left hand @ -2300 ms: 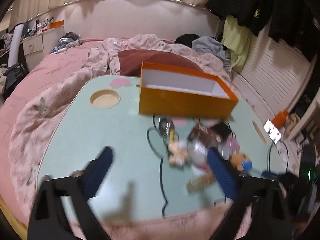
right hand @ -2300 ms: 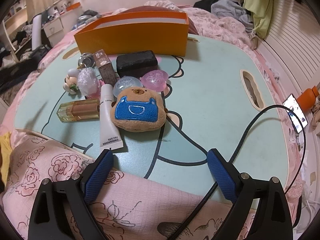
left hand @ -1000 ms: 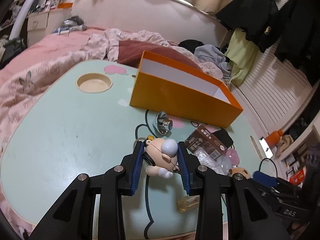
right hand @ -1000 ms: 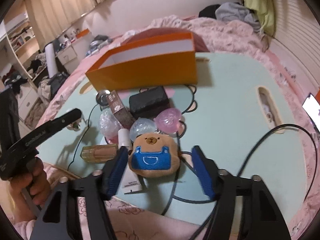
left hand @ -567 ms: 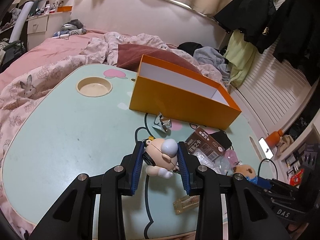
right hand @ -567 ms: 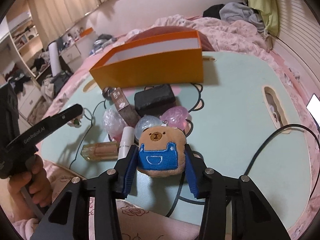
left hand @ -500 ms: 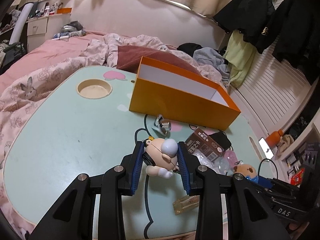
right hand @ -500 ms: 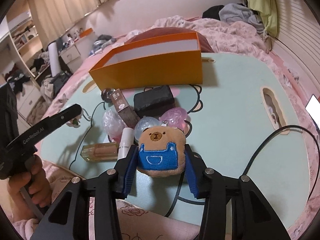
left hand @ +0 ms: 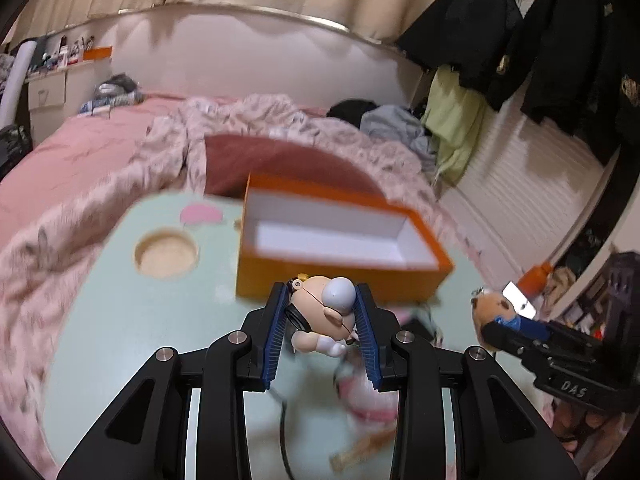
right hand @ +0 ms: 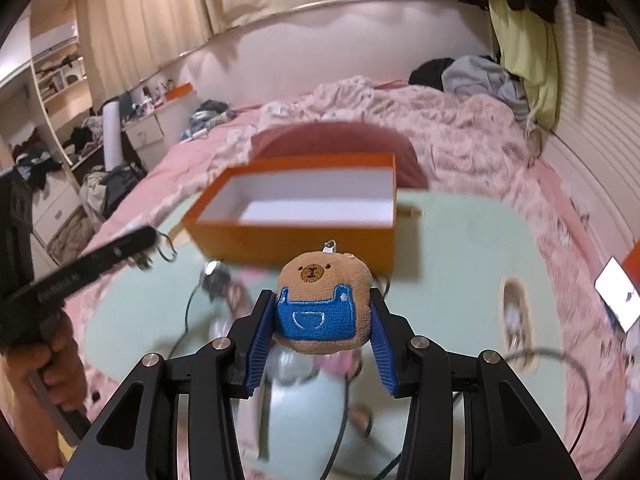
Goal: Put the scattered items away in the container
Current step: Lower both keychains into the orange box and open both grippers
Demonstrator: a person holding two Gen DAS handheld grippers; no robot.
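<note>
Left wrist view: the left gripper has its jaws closed tight on a little doll with a round head. The doll is up in the air, just in front of the orange box on the green bench.

Right wrist view: the right gripper squeezes a brown bear toy in blue overalls. It hangs above the bench, near the orange box, which is open on top.

Readable text: "DAS" in pale letters on the black body of the right tongs, at 4 o'clock in the left wrist view. Lettering on the left tongs, 9 o'clock in right wrist view, too blurred to read.
</note>
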